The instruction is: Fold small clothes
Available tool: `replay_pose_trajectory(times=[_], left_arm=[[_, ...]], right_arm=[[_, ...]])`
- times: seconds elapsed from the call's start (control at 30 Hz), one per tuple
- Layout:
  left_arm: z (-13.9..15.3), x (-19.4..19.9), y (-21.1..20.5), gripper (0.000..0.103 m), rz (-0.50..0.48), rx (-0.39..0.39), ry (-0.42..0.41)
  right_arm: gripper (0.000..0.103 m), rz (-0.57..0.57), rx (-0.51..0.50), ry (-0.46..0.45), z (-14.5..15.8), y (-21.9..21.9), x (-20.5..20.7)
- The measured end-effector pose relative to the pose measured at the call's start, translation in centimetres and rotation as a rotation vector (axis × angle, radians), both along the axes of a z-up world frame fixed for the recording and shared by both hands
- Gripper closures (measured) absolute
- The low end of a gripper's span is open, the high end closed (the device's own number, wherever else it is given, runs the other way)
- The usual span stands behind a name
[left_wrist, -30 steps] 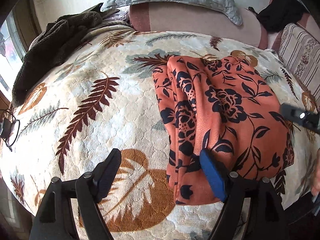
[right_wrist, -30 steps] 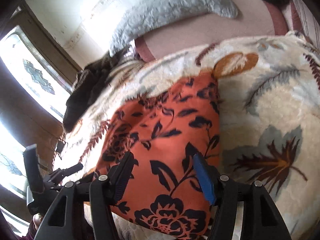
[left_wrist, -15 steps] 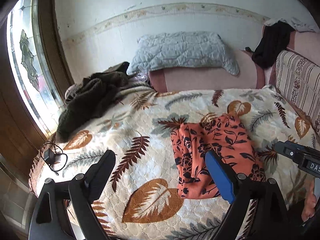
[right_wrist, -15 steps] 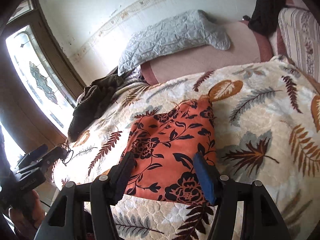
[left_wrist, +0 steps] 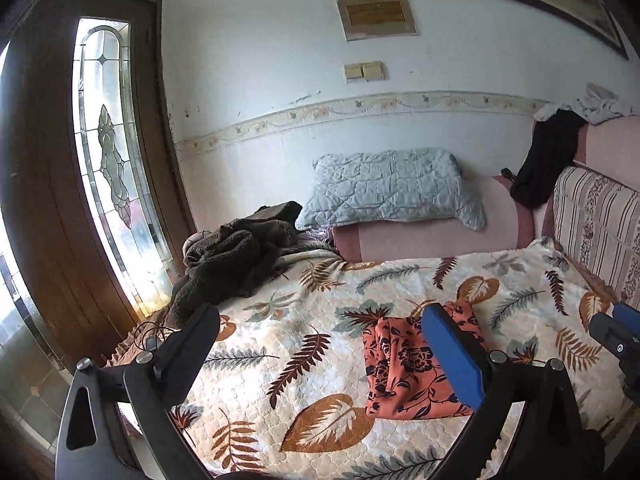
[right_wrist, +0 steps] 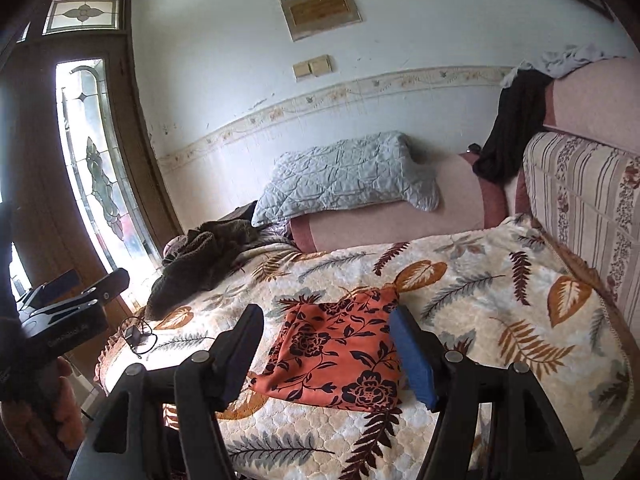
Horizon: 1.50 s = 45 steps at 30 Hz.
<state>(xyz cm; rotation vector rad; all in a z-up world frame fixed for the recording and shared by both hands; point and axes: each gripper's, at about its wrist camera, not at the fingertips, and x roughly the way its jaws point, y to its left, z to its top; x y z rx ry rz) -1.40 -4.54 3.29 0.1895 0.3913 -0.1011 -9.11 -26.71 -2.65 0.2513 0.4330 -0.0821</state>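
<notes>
An orange garment with a dark floral print (left_wrist: 404, 364) lies folded flat on the leaf-patterned blanket (left_wrist: 304, 344); it also shows in the right wrist view (right_wrist: 340, 356). My left gripper (left_wrist: 320, 348) is open and empty, held well above and back from the bed, left of the garment. My right gripper (right_wrist: 326, 344) is open and empty, held above the bed's front edge with the garment seen between its fingers. Neither touches the cloth. The right gripper's tip shows at the left wrist view's right edge (left_wrist: 616, 336).
A dark brown fleece heap (left_wrist: 236, 260) lies at the bed's far left. A grey quilted pillow (left_wrist: 388, 192) rests on the pink sofa arm (left_wrist: 432, 236). A striped cushion (left_wrist: 596, 224) and black cloth (left_wrist: 548, 160) stand right. A cable (right_wrist: 138, 334) lies at the left edge.
Both grippers have pulled up and back from the garment, so the whole bed and wall come into view. The folded garment stays flat where it lay.
</notes>
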Motion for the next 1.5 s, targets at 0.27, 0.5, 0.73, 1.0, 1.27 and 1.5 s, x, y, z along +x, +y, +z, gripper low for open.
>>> replay_pose_trajectory(times=[0.27,0.5,0.73,1.0,1.27,1.5], left_arm=[[3.0,-2.9,1.9,0.002,0.034,-0.042,-0.056],[4.8,-4.6,3.8,0.002,0.052,-0.083,-0.093],[6.2,-6.2,5.1,0.002,0.065,-0.102,-0.127],[6.6,-7.0,6.0,0.002,0.073,-0.096,-0.144],[6.3,-7.4,6.3,0.002,0.076,-0.079,-0.146],[6.1,-7.3,6.2,0.002,0.069,-0.074,-0.142]], right_arm=[[0.033,-0.025,-0.031,-0.033,2.9,2.0,-3.5],[0.033,-0.006,-0.066,-0.063,4.6,4.3,-5.5],[0.033,0.006,-0.091,-0.09,5.7,5.6,-6.6],[0.033,-0.013,-0.131,-0.065,5.4,7.3,-6.1],[0.033,-0.021,-0.156,-0.069,5.4,8.0,-6.2],[0.033,-0.021,-0.15,-0.065,5.3,7.9,-6.1]])
